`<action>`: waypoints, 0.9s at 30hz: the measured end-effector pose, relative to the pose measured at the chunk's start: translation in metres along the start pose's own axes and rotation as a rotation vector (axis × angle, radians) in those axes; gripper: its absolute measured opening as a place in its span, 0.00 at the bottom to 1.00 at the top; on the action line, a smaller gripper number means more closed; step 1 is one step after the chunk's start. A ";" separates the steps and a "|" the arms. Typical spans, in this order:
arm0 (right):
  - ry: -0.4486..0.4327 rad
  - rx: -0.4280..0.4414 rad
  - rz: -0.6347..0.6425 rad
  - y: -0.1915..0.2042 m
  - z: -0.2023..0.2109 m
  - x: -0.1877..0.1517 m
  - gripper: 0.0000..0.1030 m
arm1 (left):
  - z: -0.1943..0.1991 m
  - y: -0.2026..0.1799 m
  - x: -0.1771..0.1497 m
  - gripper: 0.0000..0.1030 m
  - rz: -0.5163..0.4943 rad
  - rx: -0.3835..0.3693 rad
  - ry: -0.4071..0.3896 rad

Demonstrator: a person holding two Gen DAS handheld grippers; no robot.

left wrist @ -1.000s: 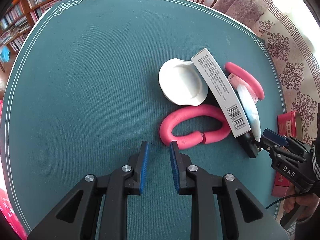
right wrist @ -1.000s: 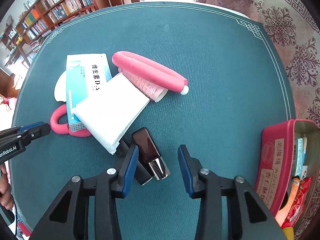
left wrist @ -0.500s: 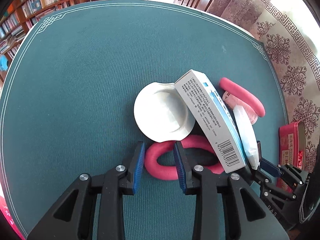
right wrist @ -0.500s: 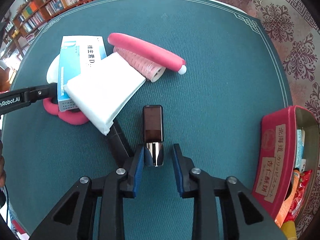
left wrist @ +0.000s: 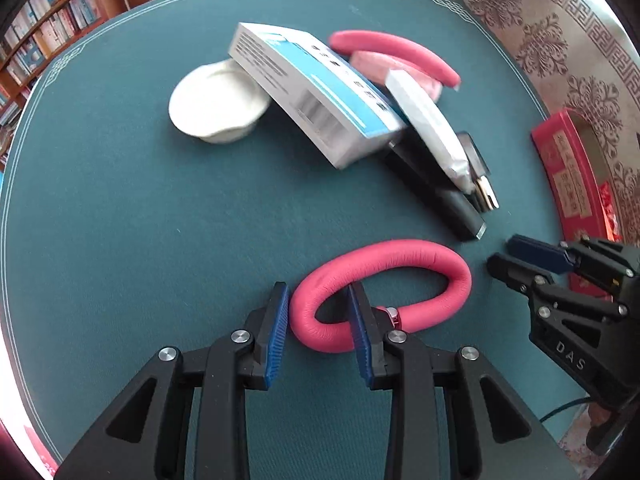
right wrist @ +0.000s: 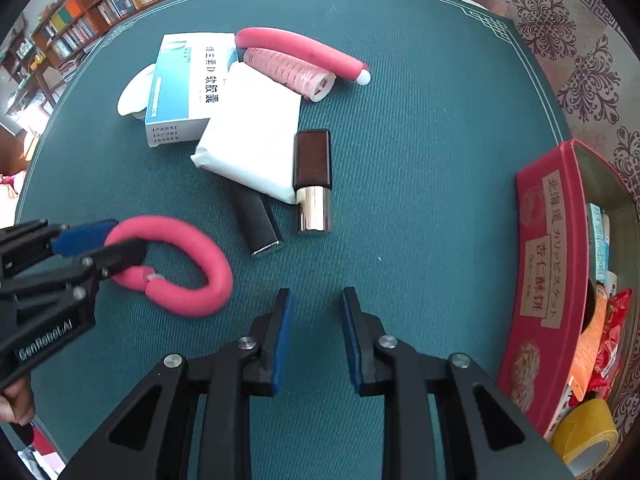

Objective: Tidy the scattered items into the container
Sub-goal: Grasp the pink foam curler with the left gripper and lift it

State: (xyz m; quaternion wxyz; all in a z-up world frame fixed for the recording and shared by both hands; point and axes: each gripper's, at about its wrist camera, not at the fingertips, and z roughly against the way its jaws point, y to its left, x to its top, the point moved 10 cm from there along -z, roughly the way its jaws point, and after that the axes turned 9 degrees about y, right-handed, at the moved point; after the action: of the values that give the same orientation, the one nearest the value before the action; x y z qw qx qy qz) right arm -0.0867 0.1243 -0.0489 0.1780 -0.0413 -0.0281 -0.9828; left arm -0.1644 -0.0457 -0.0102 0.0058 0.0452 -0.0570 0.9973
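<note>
On the green tabletop (right wrist: pixel 420 92), our left tool (left wrist: pixel 320 320) holds the pink loop (left wrist: pixel 380 276) around one side. Our right tool (right wrist: pixel 316 320) stands open and empty. The red box (right wrist: pixel 544 272) stands at the right edge.

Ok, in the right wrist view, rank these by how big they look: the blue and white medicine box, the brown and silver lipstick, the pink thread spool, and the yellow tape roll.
1. blue and white medicine box
2. brown and silver lipstick
3. pink thread spool and yellow tape roll: unsure. The tape sits nearer the camera and is partly cut off at the edge.
</note>
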 end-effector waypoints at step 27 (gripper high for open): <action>0.002 0.099 0.011 0.001 0.029 -0.071 0.10 | 0.018 -0.033 -0.047 0.69 -0.023 -0.076 0.003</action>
State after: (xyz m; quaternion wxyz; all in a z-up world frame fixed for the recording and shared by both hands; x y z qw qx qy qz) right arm -0.0183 0.1499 -0.0268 0.1854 -0.0315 -0.0764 -0.9792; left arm -0.1153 -0.0149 0.0074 0.0189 0.0440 -0.0945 0.9944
